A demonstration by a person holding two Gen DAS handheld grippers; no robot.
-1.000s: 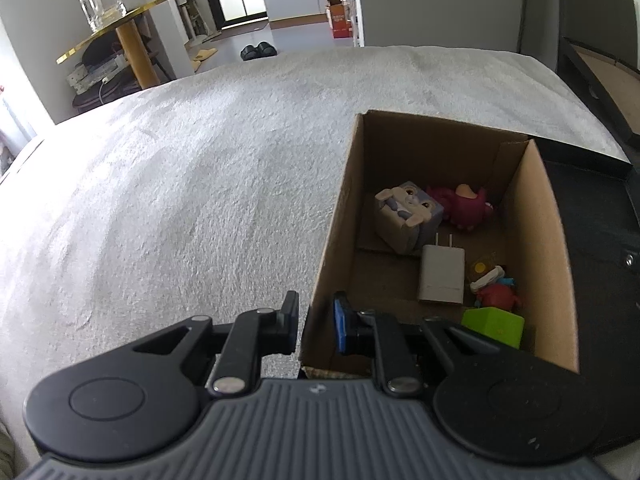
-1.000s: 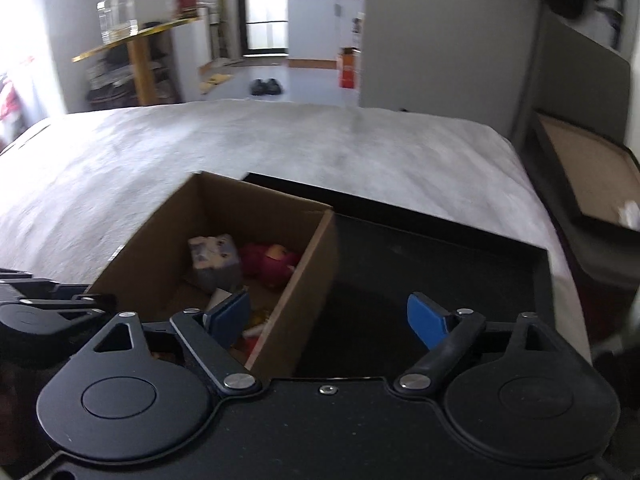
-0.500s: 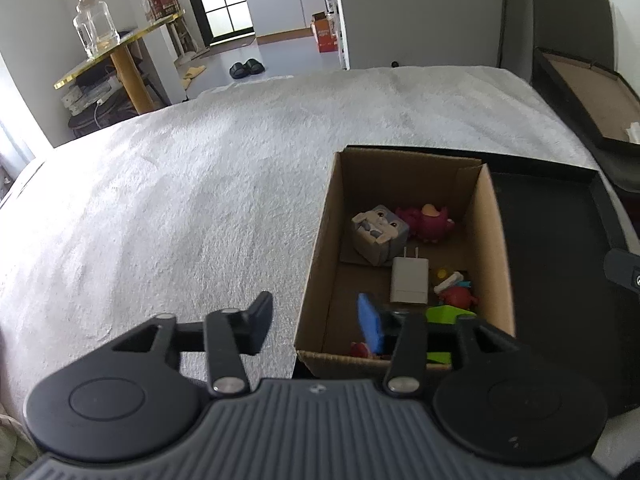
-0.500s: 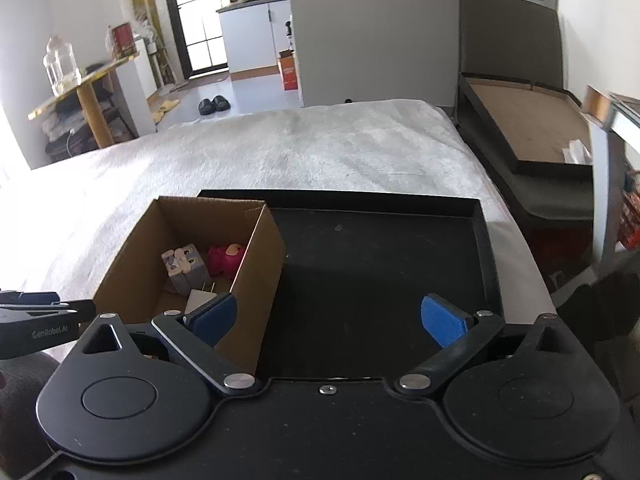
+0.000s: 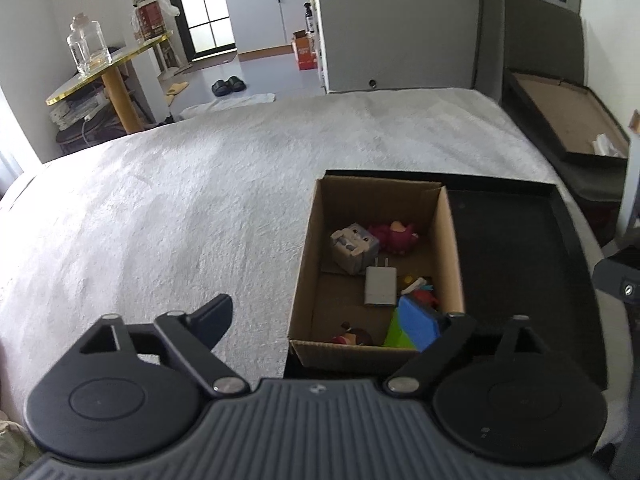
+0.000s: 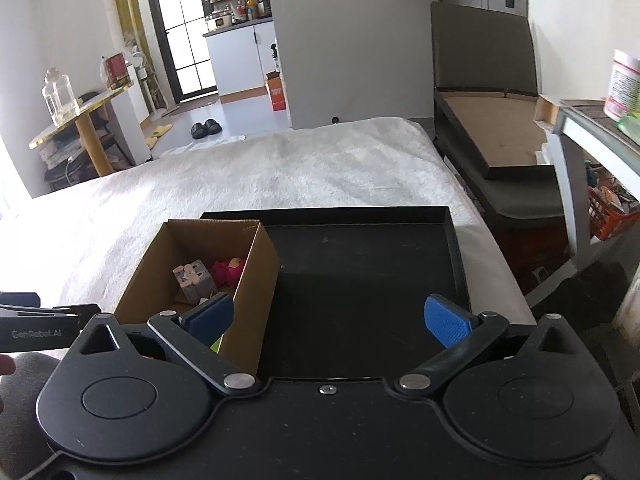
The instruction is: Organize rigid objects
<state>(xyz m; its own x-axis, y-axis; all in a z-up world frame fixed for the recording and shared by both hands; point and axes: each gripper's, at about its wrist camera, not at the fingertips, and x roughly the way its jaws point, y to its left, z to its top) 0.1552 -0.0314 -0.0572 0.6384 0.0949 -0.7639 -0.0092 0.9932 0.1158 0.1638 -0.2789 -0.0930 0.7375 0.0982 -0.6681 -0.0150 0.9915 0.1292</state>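
An open cardboard box [image 5: 450,248] sits in the left part of a black tray [image 5: 520,248] on a white bed cover. It holds a grey block toy [image 5: 354,246], a pink plush figure [image 5: 394,236], a white charger plug [image 5: 379,286], a green block [image 5: 396,334] and small red figures. My left gripper [image 5: 316,320] is open and empty, above the box's near left corner. My right gripper [image 6: 328,320] is open and empty, above the tray's near edge; the box [image 6: 256,272] is at its left finger.
The white bed cover [image 5: 180,220] spreads to the left and beyond. A dark bench with a brown board [image 6: 492,128] stands at the right. A shelf with a jar [image 6: 624,84] is at the far right. A round gold table with a glass jar [image 5: 86,50] stands at the far left.
Both grippers have pulled back and up from the box. The left gripper's jaws have opened wide from nearly shut. The right gripper stayed open.
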